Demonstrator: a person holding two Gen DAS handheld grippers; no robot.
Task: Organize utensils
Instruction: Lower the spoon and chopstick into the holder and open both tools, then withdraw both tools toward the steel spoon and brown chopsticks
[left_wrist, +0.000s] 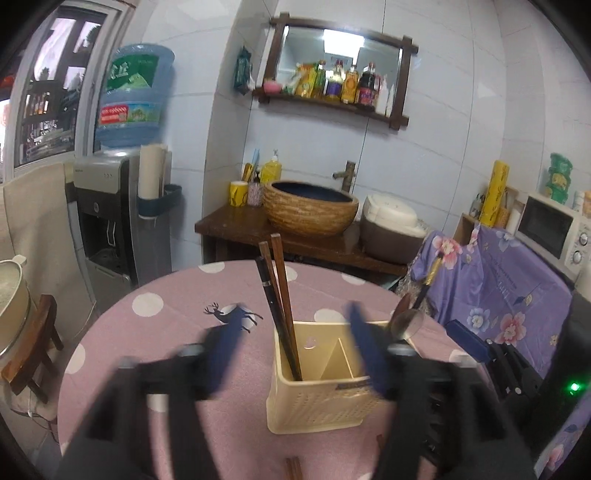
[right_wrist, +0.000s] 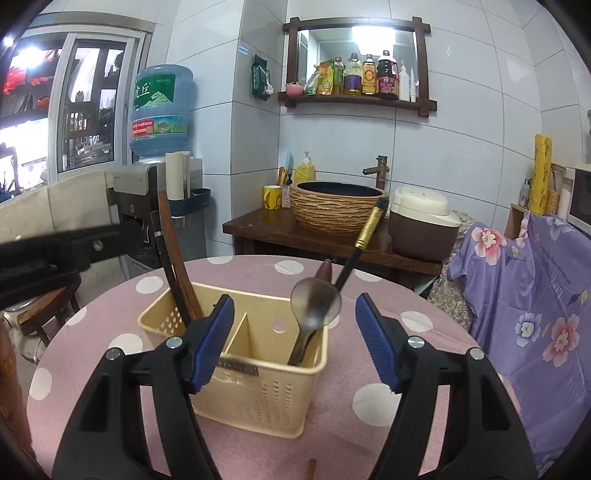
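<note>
On the round table (right_wrist: 280, 266) with its pink polka-dot cloth we find a cream plastic utensil caddy (right_wrist: 258, 398), perforated along its walls and split by a divider into compartments. We note the left compartment holds several chopsticks (right_wrist: 177, 266), brown and black, leaning up and to the left. We see the right compartment holds a metal spoon (right_wrist: 316, 301) standing bowl-up, with a reddish-brown utensil end (right_wrist: 325, 271) just behind it and a black handle with a gold band (right_wrist: 364, 236) angling up to the right.

We record the right gripper (right_wrist: 295, 332) with its blue pads spread wide, one on each side of the caddy's near end, nothing pinched between them. We see the left gripper (left_wrist: 291, 347) blurred in its own view, its blue pads likewise apart; the chopstick compartment sits in the gap, and no pad presses on anything we can make out. From the right wrist view, the left gripper's black body reaches in from the left edge, near the chopsticks.

We spot a brown chopstick end (right_wrist: 311, 469) lying on the cloth at the near edge, apart from the caddy.

Behind the table we log a woven-look basin (right_wrist: 338, 206) on a dark wooden counter, a rice cooker (right_wrist: 423, 221) beside it, a water dispenser (right_wrist: 159, 110) to the left, and a purple floral cloth (right_wrist: 524, 295) to the right.
</note>
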